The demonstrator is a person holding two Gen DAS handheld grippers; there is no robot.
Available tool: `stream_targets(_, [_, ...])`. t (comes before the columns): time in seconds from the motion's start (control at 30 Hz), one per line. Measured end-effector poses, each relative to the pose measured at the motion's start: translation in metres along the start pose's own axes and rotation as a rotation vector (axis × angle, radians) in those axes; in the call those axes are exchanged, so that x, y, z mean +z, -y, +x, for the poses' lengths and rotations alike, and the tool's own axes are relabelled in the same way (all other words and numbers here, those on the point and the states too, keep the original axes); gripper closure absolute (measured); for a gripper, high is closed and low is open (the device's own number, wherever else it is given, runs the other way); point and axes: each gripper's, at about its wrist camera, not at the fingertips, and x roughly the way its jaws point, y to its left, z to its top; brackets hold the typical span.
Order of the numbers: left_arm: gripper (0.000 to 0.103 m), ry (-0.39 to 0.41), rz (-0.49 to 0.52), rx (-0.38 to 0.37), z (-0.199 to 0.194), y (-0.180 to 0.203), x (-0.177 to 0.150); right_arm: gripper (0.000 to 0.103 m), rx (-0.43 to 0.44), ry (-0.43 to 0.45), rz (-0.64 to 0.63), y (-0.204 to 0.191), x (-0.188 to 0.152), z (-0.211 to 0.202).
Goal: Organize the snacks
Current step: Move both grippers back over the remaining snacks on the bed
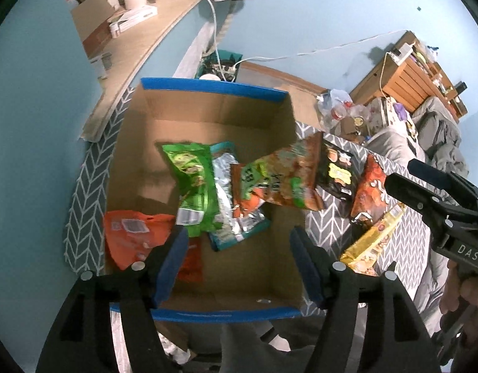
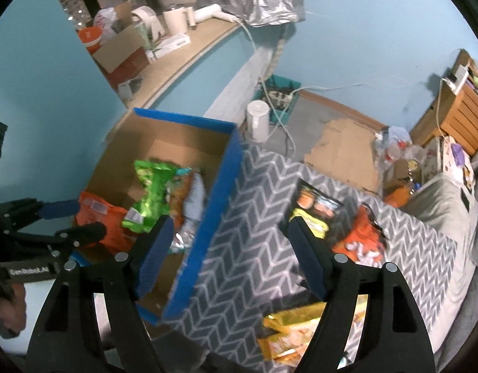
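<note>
A cardboard box point(image 1: 207, 118) with blue rims holds several snack bags: a green one point(image 1: 192, 183), a silver-teal one point(image 1: 229, 214), an orange one point(image 1: 133, 233) and a brown-green one point(image 1: 279, 177) leaning over its right wall. My left gripper point(image 1: 239, 258) is open and empty above the box. On the cloth to the right lie a black bag point(image 2: 316, 208), an orange-red bag point(image 2: 363, 236) and yellow packs point(image 2: 288, 332). My right gripper point(image 2: 229, 255) is open and empty over the box's right wall point(image 2: 214, 217); it shows in the left wrist view point(image 1: 425, 186).
A grey chevron cloth point(image 2: 254, 264) covers the surface. A white cylinder point(image 2: 258, 121) and cables stand behind it. A shelf point(image 2: 183, 59) with boxes and cups runs at the back left. A wooden dresser point(image 2: 462, 108) and clutter stand at the right.
</note>
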Motion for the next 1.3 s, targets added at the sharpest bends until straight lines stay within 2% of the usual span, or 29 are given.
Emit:
stream_targets(0.17, [0.034, -0.022, 0.032, -0.014, 0.003, 0.027, -0.006, 0.026, -0.016, -0.006, 0.022, 0.027, -0.019, -0.013])
stream_targets(0.3, [0.034, -0.044, 0.068, -0.036, 0.008, 0.054, -0.014, 0.019, -0.029, -0.004, 0.023, 0.048, -0.034, -0.025])
stream_targets(0.5, [0.034, -0.071, 0.143, -0.050, 0.015, 0.097, -0.027, 0.019, -0.044, -0.011, 0.023, 0.085, -0.068, -0.040])
stream_targets(0.63, [0.029, -0.079, 0.169, -0.049, 0.020, 0.120, -0.038, 0.019, -0.041, -0.026, 0.030, 0.107, -0.091, -0.047])
stream_targets(0.97, [0.029, -0.151, 0.158, -0.050, 0.047, 0.159, -0.073, 0.019, -0.011, -0.081, 0.038, 0.153, -0.146, -0.049])
stream_targets(1.3, [0.029, -0.210, 0.063, -0.044, 0.078, 0.181, -0.113, 0.018, 0.062, -0.170, -0.052, 0.168, -0.199, -0.030])
